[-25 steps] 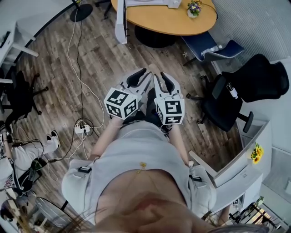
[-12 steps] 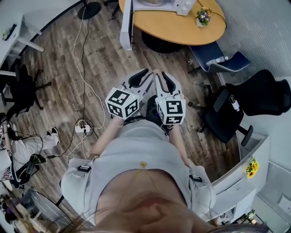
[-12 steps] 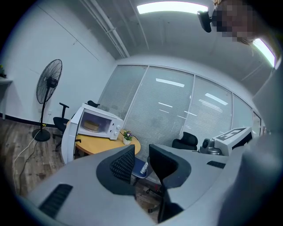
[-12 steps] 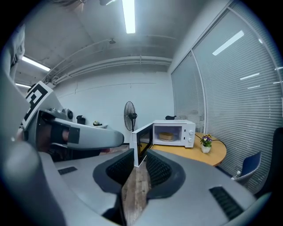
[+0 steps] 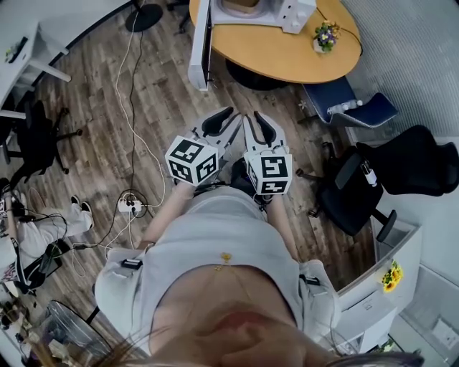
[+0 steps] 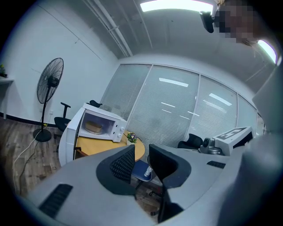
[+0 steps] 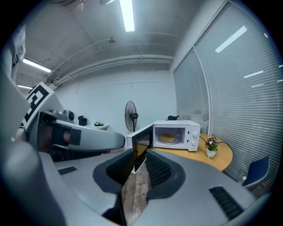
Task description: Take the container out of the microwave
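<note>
A white microwave (image 5: 276, 10) stands on a round wooden table (image 5: 287, 54) at the top of the head view, its door (image 5: 204, 43) swung wide open. Inside it sits a tan container (image 7: 168, 138), also seen in the left gripper view as the container (image 6: 93, 127). Both grippers are held side by side in front of the person's body, far short of the table. My left gripper (image 5: 226, 122) and right gripper (image 5: 255, 126) are open with nothing between the jaws. In the gripper views, the left gripper (image 6: 141, 164) and right gripper (image 7: 135, 170) point toward the microwave.
A small flower pot (image 5: 326, 36) stands on the table beside the microwave. A blue chair (image 5: 351, 107) and a black office chair (image 5: 401, 168) are to the right. Cables and a power strip (image 5: 129, 206) lie on the wooden floor at left. A standing fan (image 6: 52, 81) is behind.
The head view has shifted so the table and microwave sit further into the frame and to the right. Both grippers keep the same pose, still open.
</note>
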Demonstrator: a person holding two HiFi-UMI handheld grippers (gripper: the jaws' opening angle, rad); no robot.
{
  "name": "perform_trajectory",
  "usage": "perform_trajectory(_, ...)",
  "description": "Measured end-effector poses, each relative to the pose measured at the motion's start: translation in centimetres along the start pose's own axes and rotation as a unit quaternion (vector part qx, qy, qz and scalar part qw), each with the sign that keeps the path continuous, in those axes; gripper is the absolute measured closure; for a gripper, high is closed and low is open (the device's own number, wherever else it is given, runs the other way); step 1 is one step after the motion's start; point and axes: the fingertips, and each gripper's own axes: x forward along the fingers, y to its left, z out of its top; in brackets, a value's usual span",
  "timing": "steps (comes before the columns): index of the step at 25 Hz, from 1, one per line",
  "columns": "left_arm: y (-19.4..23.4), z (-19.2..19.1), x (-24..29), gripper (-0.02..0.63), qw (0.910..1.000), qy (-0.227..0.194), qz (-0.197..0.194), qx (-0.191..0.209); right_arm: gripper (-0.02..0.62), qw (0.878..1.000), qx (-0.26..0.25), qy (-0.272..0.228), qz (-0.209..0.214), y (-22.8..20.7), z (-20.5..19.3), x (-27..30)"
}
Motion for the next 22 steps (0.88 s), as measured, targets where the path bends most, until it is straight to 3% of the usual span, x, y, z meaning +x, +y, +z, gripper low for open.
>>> perform_trajectory(22,1.5,3.3,8.6,0.503,0.9994,-0.013,0.028,-0.015,0.5,1.0,-0.007,-0.006,0.025,-8.2,2.8,4.6)
